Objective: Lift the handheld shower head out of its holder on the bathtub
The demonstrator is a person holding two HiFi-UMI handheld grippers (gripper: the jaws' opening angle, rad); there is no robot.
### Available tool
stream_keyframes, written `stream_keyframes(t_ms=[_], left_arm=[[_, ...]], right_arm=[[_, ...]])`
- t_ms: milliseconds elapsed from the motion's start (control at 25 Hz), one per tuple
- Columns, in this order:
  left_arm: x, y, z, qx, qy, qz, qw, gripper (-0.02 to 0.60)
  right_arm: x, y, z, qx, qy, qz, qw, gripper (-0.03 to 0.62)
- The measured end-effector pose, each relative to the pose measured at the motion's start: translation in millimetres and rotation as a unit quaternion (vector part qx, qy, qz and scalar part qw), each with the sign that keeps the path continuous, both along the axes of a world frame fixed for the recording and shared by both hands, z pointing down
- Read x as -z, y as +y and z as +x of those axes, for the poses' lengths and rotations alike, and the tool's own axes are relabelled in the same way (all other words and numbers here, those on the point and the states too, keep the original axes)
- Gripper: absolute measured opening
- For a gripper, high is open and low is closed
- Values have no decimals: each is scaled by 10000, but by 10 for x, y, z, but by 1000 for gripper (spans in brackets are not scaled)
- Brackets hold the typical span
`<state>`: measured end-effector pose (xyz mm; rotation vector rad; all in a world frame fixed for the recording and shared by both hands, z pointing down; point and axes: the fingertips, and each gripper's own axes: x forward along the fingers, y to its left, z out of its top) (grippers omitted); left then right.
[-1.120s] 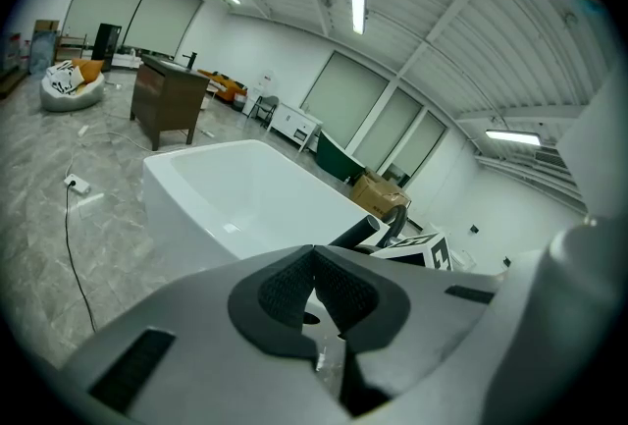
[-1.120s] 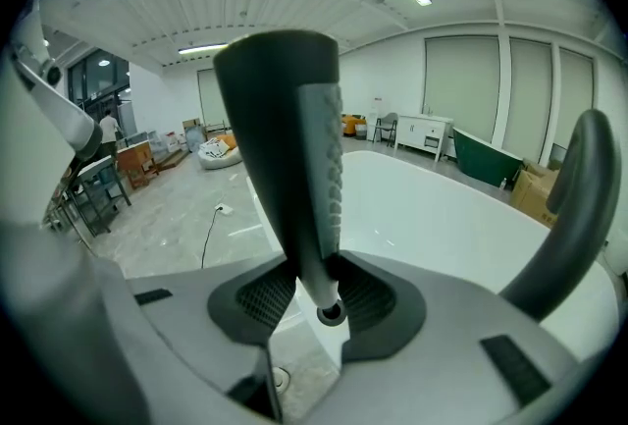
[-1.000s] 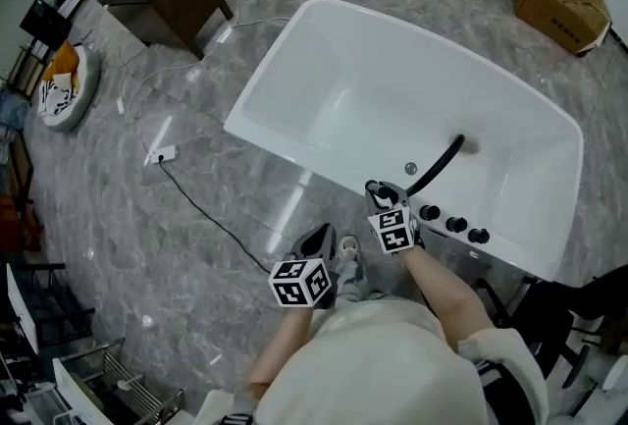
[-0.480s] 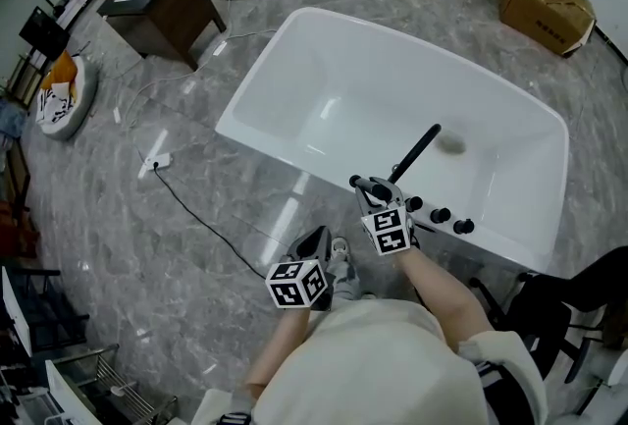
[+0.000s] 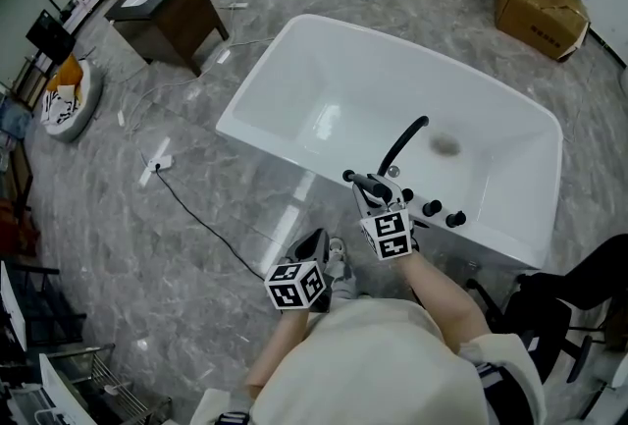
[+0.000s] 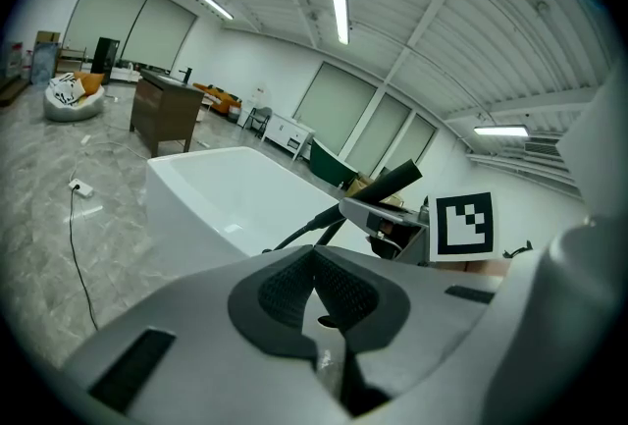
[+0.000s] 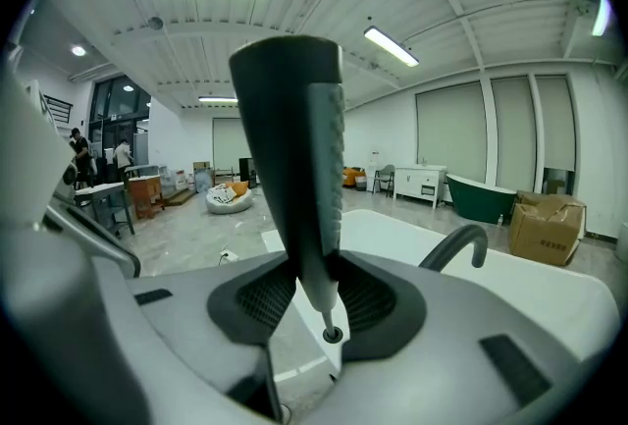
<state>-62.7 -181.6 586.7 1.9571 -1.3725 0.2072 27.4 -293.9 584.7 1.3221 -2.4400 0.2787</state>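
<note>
Where it all stands: a person at the near rim of a tub on a grey stone floor (image 5: 147, 246)
Bathtub (image 5: 324, 70): white, freestanding, lying diagonally in the head view
Left gripper (image 6: 316, 291): jaws closed together with nothing between them, low beside the Bathtub and apart from it
Right gripper (image 7: 316, 300): jaws clamped on the handle of the Shower head
Spout (image 5: 404, 140): black, curved, arching from the near rim over the basin
Shower head (image 7: 294, 119): dark grey, upright between the right jaws, above the rim, near the Spout
Knobs (image 5: 432, 208): 3, black, in a row on the rim
</note>
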Motion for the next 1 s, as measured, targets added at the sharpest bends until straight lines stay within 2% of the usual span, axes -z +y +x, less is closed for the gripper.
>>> stream_keyframes(t_ms=[320, 1000], left_arm=[[78, 283, 121, 5, -86, 158, 9998, 20], [152, 862, 195, 45, -201, 337, 9992, 20]], right_arm=[[385, 354, 215, -92, -362, 344, 9987, 141], [1069, 1159, 378, 98, -611, 1060, 9924, 141]])
